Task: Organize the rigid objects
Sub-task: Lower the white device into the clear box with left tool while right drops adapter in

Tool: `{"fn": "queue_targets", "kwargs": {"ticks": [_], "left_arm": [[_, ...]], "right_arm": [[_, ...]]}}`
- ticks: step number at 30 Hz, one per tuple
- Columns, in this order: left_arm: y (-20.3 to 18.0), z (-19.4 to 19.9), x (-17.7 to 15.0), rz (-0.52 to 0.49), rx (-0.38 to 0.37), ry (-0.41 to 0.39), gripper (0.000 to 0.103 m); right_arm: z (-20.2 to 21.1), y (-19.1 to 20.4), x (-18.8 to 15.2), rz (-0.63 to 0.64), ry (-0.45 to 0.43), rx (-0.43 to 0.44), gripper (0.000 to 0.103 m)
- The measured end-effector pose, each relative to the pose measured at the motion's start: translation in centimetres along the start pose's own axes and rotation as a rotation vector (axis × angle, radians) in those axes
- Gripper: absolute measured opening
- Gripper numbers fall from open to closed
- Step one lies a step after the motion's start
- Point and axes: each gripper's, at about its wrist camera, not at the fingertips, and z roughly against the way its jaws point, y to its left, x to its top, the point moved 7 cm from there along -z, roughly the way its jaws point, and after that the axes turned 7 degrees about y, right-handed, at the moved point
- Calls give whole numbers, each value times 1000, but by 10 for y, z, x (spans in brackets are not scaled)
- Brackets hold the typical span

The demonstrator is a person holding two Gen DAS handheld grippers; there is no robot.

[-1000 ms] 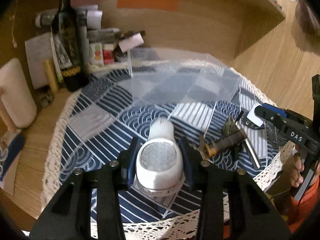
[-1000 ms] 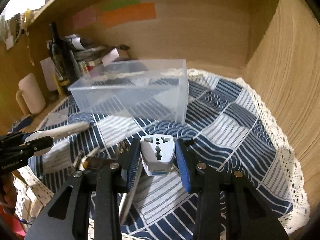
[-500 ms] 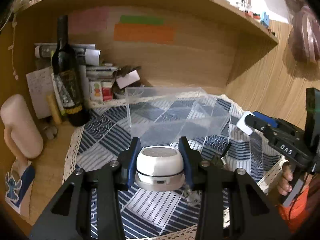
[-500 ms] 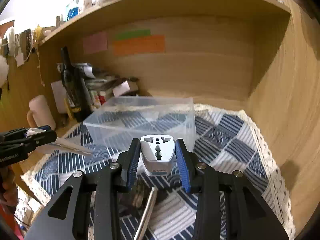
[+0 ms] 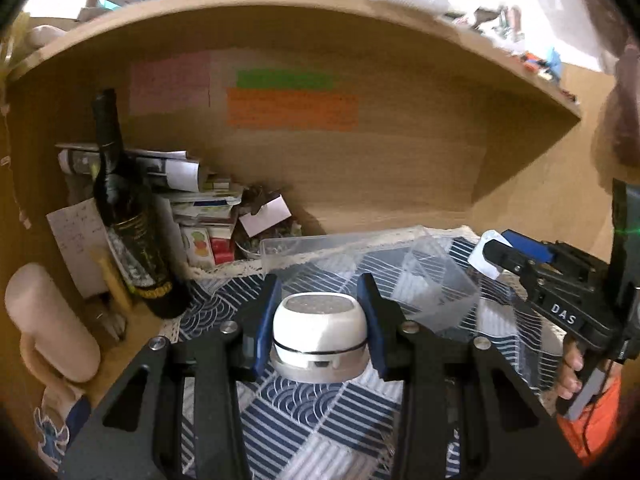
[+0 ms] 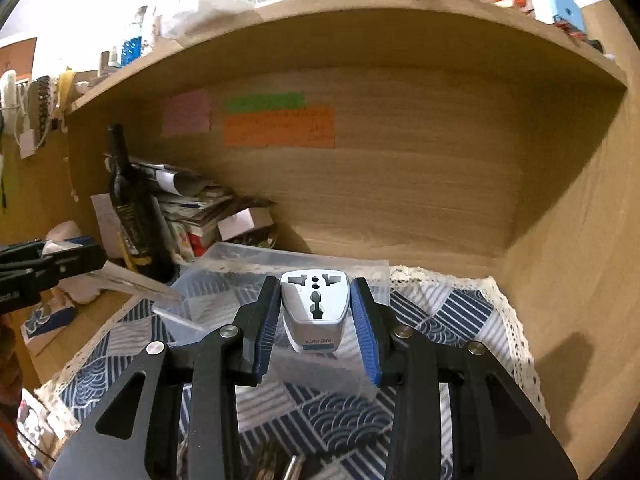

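My left gripper (image 5: 319, 326) is shut on a white round device with a speckled top (image 5: 319, 330), held above the blue patterned cloth (image 5: 320, 420). My right gripper (image 6: 315, 310) is shut on a grey and white travel adapter (image 6: 314, 308), held up in front of the clear plastic box (image 6: 248, 272). The box also shows in the left wrist view (image 5: 360, 264), just beyond the white device. The right gripper shows at the right of the left wrist view (image 5: 500, 258); the left gripper shows at the left edge of the right wrist view (image 6: 80, 256).
A dark wine bottle (image 5: 128, 216) and a pile of papers and small boxes (image 5: 200, 216) stand at the back left. A beige roller-like object (image 5: 44, 320) lies at the left. Wooden walls (image 6: 400, 184) close the back and right. Metal tools (image 6: 280, 464) lie on the cloth below.
Both grippers have lifted their objects off the cloth and tilted up towards the back wall. The brush and metal tools on the cloth have dropped out of the left wrist view.
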Motion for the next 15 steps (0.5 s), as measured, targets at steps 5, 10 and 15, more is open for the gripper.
{"fn": "queue_targets", "kwargs": {"ticks": [5, 10, 15], "left_arm": [[1, -42, 4, 1, 8, 48, 39], [-8, -84, 2, -18, 13, 98, 39], [-10, -112, -3, -11, -1, 130, 39]], "right_arm": [[-34, -3, 4, 17, 60, -7, 33], [-76, -7, -1, 26, 153, -4, 33], [-113, -8, -12, 40, 252, -1, 33]]}}
